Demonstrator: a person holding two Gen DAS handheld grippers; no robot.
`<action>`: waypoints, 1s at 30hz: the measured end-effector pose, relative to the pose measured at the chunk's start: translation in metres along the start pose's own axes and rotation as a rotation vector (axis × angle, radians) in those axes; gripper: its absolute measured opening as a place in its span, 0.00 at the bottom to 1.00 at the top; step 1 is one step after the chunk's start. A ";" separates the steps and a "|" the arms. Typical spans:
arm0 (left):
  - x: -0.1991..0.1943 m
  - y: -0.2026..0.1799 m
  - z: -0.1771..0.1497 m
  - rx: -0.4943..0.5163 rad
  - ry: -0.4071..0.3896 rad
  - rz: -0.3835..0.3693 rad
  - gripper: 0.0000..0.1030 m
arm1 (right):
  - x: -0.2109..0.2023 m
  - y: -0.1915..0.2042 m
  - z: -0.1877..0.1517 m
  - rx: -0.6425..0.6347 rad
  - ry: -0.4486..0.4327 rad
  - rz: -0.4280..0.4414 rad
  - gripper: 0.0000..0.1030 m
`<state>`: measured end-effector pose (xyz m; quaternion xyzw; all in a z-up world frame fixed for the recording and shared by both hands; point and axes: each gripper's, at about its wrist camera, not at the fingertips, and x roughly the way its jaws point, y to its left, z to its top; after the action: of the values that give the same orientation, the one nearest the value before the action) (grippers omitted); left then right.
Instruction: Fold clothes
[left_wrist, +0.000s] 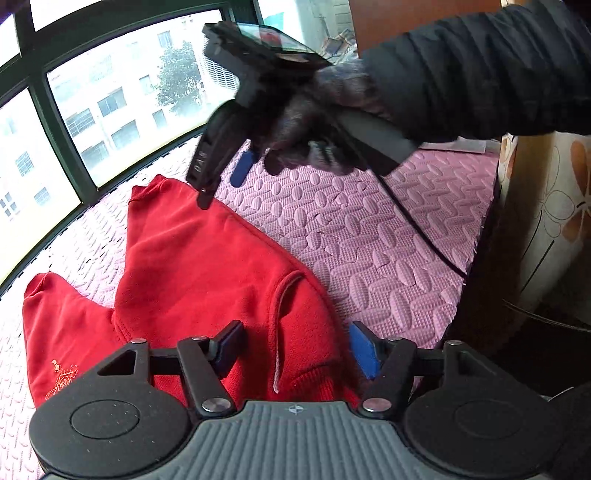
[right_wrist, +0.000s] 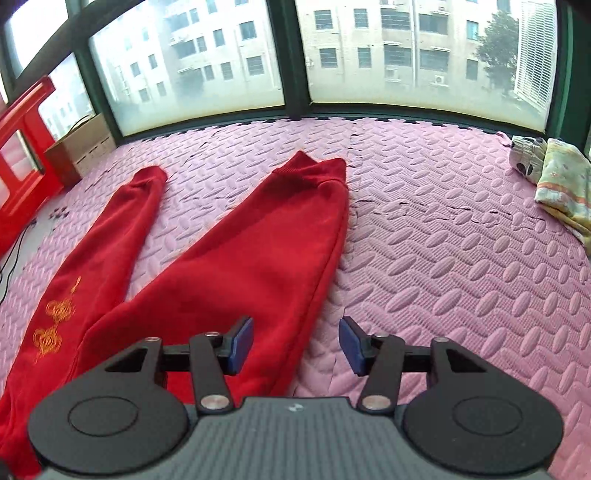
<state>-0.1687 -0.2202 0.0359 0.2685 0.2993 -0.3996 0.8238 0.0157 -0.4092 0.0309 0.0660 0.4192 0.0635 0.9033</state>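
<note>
While both claws stand part open with nothing between their blue pads, the left claw (left_wrist: 295, 349) hangs over the waist end of the red trousers (left_wrist: 207, 280), and the right claw (right_wrist: 295, 345) over the outer edge of one leg. Only the left wrist view shows the right claw (left_wrist: 225, 181) from outside, gripped by a black-gloved hand (left_wrist: 306, 122) in a dark sleeve (left_wrist: 480, 66), blurred, with a cable (left_wrist: 417, 229) trailing. Only the right wrist view shows both legs spread in a V on the pink foam mat (right_wrist: 461, 258), gold embroidery (right_wrist: 55, 321), folded cloth (right_wrist: 561, 181) far right. The waistband is cut off below both claws.
</note>
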 end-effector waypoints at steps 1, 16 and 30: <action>0.002 0.000 -0.001 0.000 0.006 0.000 0.54 | 0.008 -0.003 0.006 0.023 -0.004 -0.004 0.49; -0.016 0.079 -0.001 -0.401 -0.053 -0.181 0.18 | 0.091 -0.024 0.068 0.174 -0.041 -0.060 0.32; -0.070 0.135 -0.039 -0.763 -0.228 -0.206 0.15 | 0.067 0.022 0.119 0.183 -0.135 -0.043 0.08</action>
<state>-0.1039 -0.0861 0.0868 -0.1333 0.3581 -0.3676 0.8478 0.1480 -0.3842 0.0608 0.1435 0.3626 0.0010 0.9208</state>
